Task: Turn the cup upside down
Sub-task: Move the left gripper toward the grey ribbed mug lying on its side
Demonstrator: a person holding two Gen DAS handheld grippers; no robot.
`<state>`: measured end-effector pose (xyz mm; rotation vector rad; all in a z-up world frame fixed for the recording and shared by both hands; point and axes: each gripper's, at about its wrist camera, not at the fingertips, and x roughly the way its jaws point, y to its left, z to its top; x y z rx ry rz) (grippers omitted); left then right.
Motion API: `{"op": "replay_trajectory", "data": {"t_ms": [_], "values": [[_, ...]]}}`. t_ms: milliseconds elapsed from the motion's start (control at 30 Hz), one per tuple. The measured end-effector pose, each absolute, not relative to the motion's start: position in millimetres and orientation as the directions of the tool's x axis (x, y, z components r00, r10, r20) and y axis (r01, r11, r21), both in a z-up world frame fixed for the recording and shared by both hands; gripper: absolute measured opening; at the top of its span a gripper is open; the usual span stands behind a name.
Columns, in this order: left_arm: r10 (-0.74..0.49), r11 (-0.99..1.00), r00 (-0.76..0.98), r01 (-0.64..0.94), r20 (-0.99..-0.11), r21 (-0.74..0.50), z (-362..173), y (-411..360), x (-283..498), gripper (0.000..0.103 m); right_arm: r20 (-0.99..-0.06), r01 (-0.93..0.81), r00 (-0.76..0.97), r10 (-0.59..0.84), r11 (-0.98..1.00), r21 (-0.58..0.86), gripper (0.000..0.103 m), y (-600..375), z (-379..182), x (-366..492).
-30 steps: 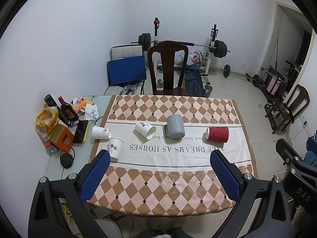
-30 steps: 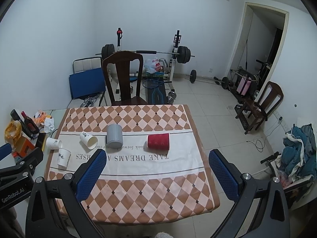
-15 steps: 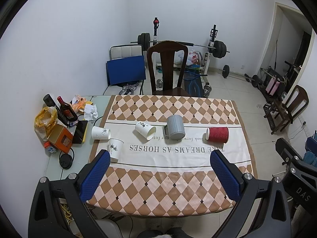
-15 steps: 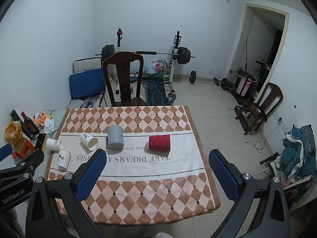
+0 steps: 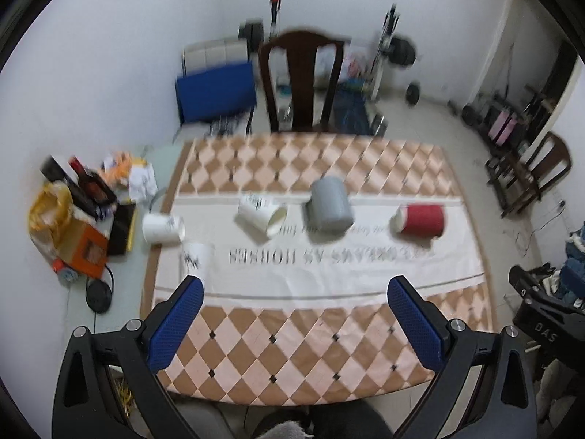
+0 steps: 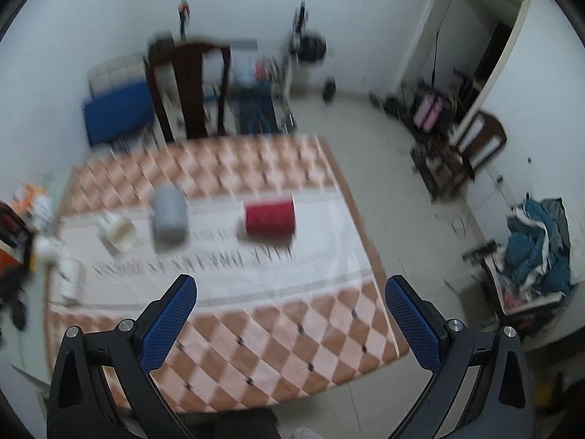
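Cups are scattered on their sides along the white band of the tablecloth (image 5: 329, 274): a red cup (image 5: 420, 220), a grey cup (image 5: 330, 206) and a white cup (image 5: 261, 214), with more white ones near the left edge. Which is meant cannot be told. Both tools are held high and well back, probably so that a target may be chosen. The left gripper (image 5: 295, 323) and right gripper (image 6: 290, 321) are spread wide, nothing being held.

A dark wooden chair (image 5: 302, 80) is set behind the table (image 5: 310, 347); a blue board (image 5: 215, 93) is leaned beside it. Bottles (image 5: 86, 183) and an orange box (image 5: 86, 252) are piled at the table's left.
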<state>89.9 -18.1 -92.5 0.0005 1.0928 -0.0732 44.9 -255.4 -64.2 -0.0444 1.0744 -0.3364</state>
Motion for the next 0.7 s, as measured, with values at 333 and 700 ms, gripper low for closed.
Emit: {"op": "replay_trajectory", "data": {"t_ms": [333, 700], "values": [[-0.099, 0.995, 0.198, 0.014, -0.975, -0.098, -217.8, -36.1, 203.1, 0.089, -0.975, 0.191, 0.101, -0.198, 0.966, -0.176, 0.072, -297.2, -255.6, 137.2], [-0.130, 0.990, 0.054, 0.053, -0.990, -0.127, -292.3, -90.6, 316.9, 0.084, -0.991, 0.253, -0.070, -0.111, 0.959, -0.125, 0.072, -337.2, -339.3, 202.6]]}}
